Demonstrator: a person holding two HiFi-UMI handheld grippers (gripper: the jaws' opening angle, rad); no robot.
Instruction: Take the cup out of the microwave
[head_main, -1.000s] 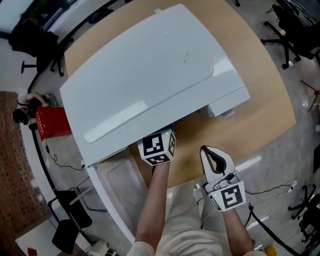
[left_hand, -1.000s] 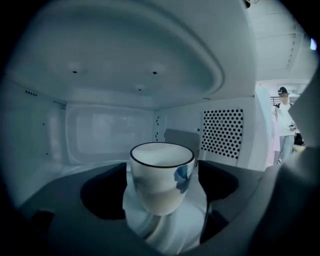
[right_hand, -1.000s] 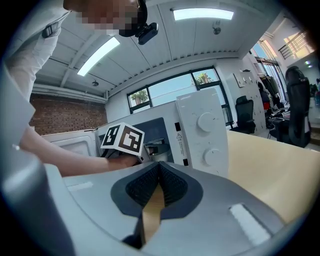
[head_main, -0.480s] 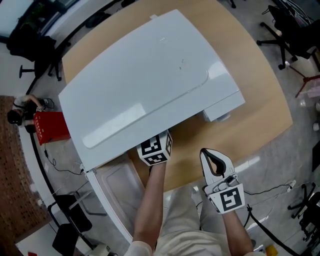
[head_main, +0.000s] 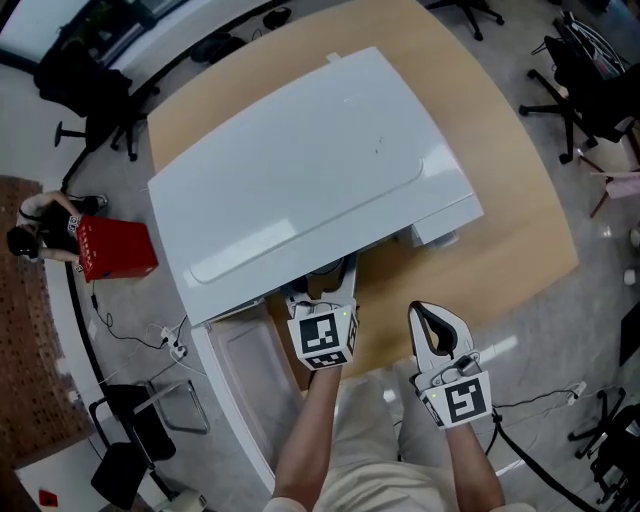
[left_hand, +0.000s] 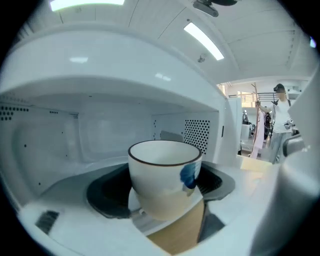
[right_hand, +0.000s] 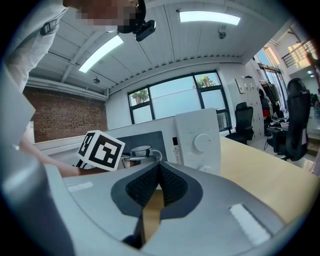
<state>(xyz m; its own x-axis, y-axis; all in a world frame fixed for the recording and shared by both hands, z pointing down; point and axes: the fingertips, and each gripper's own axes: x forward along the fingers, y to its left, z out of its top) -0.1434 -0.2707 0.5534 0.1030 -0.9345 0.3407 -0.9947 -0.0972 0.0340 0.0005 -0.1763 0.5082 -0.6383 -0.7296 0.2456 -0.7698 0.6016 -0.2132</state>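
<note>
We judged the place an open-plan office or lab. A white microwave (head_main: 310, 180) stood on a wooden table (head_main: 500, 200). Black swivel chairs (head_main: 585, 75) ringed that table, with a brick wall (right_hand: 65, 120), large windows (right_hand: 175, 97) and ceiling strip lights (right_hand: 209, 17) beyond it.

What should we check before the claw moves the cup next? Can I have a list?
1. Grip: ok, the left claw presses both sides of the cup.
2. Cup upright: ok.
3. Anything inside the cup: cannot tell.
4. Door of the microwave out of the way: ok, swung wide open.
5. Right claw clear: ok, shut, empty, off to the side.
6. Landing spot: ok, bare table in front of the microwave.
</note>
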